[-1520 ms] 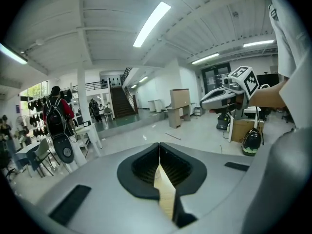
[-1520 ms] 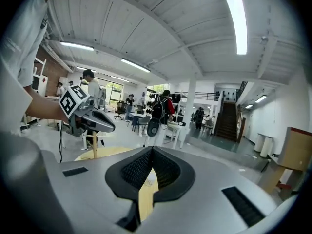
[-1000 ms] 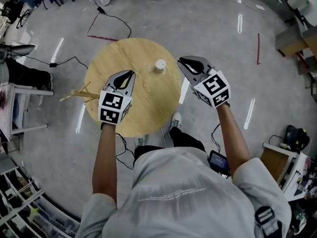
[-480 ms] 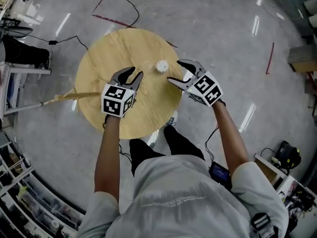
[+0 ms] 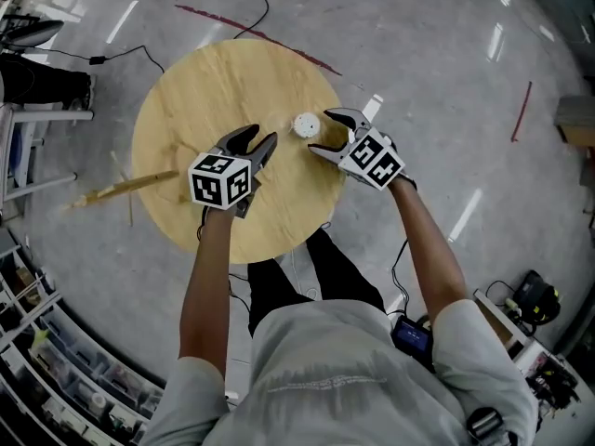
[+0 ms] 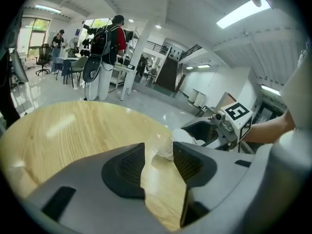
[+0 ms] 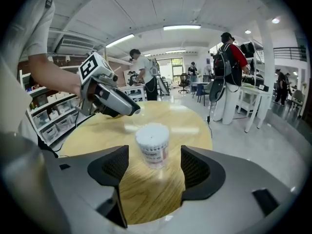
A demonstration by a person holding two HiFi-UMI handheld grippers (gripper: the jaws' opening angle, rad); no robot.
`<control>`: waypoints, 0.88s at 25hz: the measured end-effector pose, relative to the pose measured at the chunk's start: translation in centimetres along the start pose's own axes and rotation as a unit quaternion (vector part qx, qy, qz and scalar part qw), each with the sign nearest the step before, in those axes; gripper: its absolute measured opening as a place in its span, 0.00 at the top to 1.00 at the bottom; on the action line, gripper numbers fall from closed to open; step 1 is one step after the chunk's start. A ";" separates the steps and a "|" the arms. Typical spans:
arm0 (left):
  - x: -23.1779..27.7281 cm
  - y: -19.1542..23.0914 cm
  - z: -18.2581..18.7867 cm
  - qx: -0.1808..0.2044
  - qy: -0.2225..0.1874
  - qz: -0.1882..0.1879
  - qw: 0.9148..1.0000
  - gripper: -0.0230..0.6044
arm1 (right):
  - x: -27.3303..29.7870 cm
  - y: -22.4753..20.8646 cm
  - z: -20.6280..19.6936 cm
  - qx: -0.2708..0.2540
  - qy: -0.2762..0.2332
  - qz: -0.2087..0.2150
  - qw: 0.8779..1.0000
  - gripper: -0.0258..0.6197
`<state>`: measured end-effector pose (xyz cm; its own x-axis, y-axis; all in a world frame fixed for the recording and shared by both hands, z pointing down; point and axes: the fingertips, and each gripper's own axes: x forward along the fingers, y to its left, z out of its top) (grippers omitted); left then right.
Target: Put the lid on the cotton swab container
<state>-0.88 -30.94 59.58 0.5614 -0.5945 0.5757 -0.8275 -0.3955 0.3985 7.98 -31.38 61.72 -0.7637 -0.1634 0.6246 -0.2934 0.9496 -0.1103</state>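
Container (image 5: 305, 124) upright near the right edge of the table (image 5: 186, 91): that is what your next move turns on. It stands between the two jaws of your right gripper (image 5: 321, 133), touching neither. Those jaws have just been opening and now stand wide apart. The container's long axis is vertical, with the white swab tips facing up, so the mouth is open to take a lid from above. What looks like the clear lid (image 7: 131, 126) lies flat on the table just beside the container, toward the table's middle. It sits right ahead of your left gripper (image 5: 261, 136), which is the nearer one to it. That gripper's jaws have also just been opening and grip nothing. I can't tell which face of the lid is up, so check before you close.
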 end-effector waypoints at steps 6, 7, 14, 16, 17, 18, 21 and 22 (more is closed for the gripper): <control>1.1 0.1 -0.2 -0.059 -0.027 -0.029 0.997 0.65 | 2.2 -0.4 -0.5 -0.009 -0.004 0.006 1.000 0.44; 1.2 0.2 -0.3 -0.067 -0.030 -0.032 0.997 0.65 | 2.6 -0.3 -0.5 -0.012 -0.006 0.007 1.000 0.44; 2.2 -0.1 -0.5 -0.085 -0.027 -0.051 0.995 0.68 | 3.5 -0.5 -0.6 -0.029 -0.008 0.001 1.000 0.49; 2.1 0.1 -0.4 -0.090 -0.030 -0.050 0.994 0.69 | 3.7 -0.5 -0.5 -0.029 -0.009 -0.005 1.000 0.52; 2.0 0.1 -0.3 -0.094 -0.031 -0.051 0.994 0.70 | 3.7 -0.5 -0.5 -0.027 -0.009 -0.007 1.000 0.53; 2.0 0.2 -0.2 -0.098 -0.033 -0.051 0.993 0.71 | 3.7 -0.5 -0.5 -0.026 -0.009 -0.009 1.000 0.53; 1.9 -0.2 -0.1 -0.096 -0.032 -0.055 0.993 0.74 | 3.2 -0.2 -0.7 -0.024 -0.010 -0.015 1.000 0.53; 1.9 -0.6 -0.1 -0.090 -0.030 -0.057 0.994 0.74 | 2.9 0.0 -0.8 -0.021 -0.012 -0.017 1.000 0.53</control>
<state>0.62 -31.75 60.50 0.6459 -0.5953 0.4780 -0.7401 -0.3348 0.5832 6.21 -31.67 64.13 -0.7672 -0.2010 0.6091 -0.2949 0.9538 -0.0566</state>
